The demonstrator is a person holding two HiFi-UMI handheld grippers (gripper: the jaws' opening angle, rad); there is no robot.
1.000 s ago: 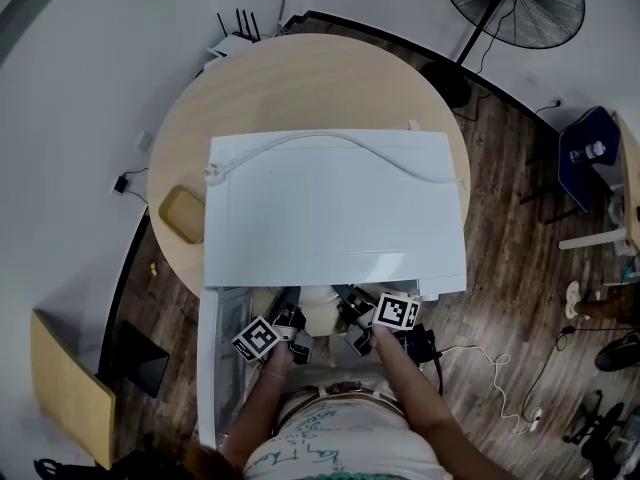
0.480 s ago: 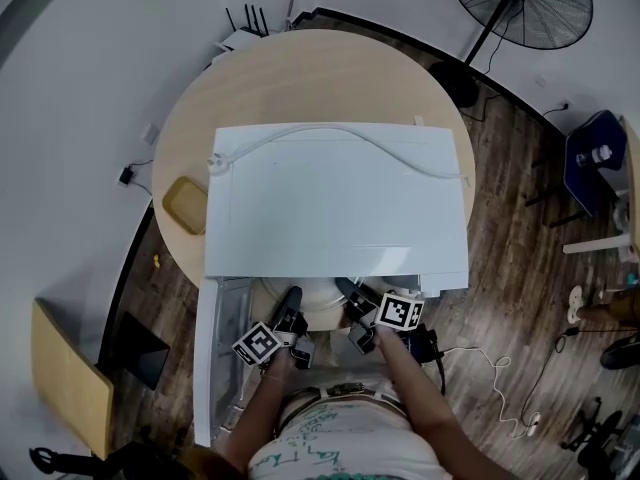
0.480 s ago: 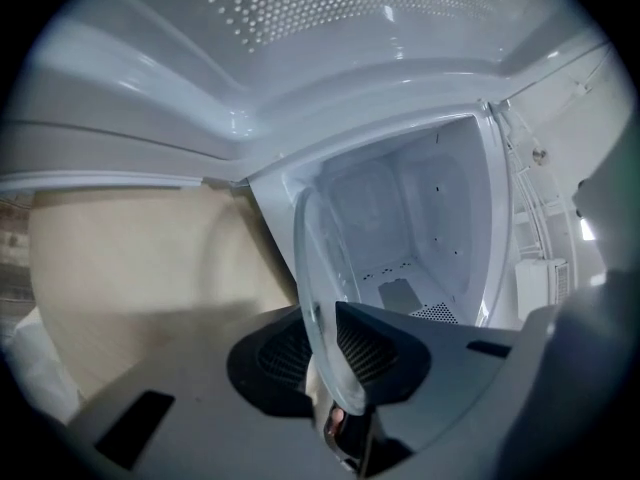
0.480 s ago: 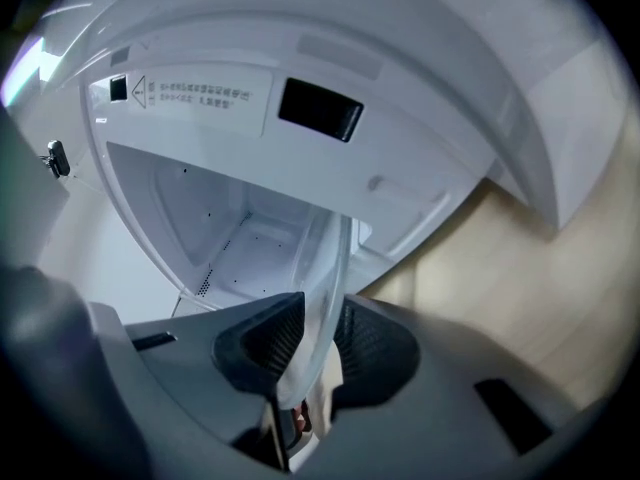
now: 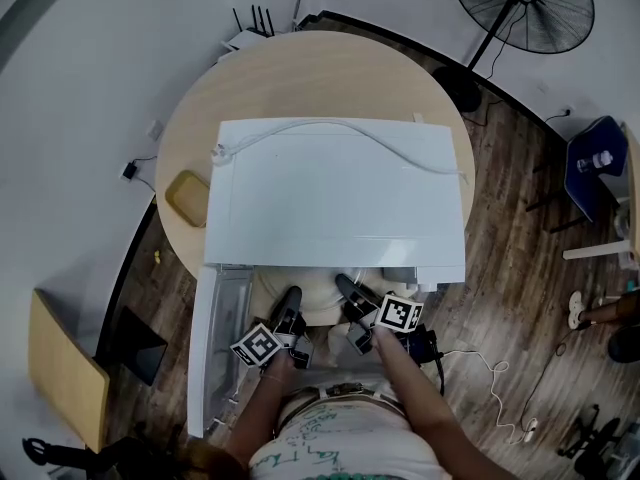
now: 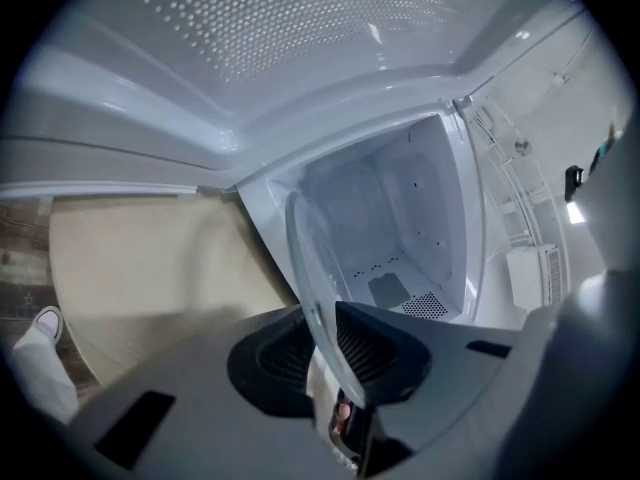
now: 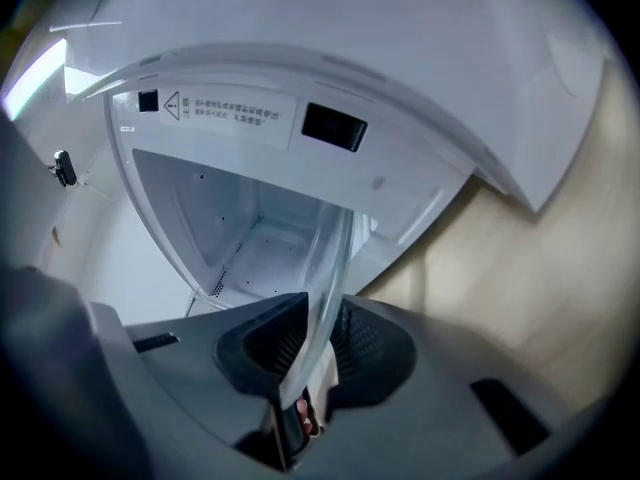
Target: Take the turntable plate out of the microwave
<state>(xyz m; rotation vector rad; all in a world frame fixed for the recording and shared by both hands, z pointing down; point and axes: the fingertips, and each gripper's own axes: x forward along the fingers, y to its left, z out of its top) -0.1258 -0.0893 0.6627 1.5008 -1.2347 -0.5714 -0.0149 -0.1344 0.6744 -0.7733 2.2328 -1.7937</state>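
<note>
1. A white box-shaped microwave (image 5: 335,193) stands on a round light-wood worktop (image 5: 300,73). Its door (image 5: 212,348) is swung open on the person's left.
2. The clear round glass turntable plate (image 5: 315,300) sits at the mouth of the cavity. Part of it shows in front of the microwave's front edge, and it is carried between the two grippers.
3. The left gripper (image 5: 291,303) pinches the plate's left rim. In the left gripper view the glass edge (image 6: 305,258) runs between the gripper (image 6: 325,343) pads, and both pads bear on it.
4. The right gripper (image 5: 350,293) takes the plate's right rim. Its jaws have just been closing. In the right gripper view the rim (image 7: 330,268) lies between the gripper (image 7: 318,343) pads, which press on it.
5. A white cable (image 5: 350,138) lies across the microwave's top. A tan rounded object (image 5: 186,198) rests on the worktop just beside the microwave's left side.
</note>
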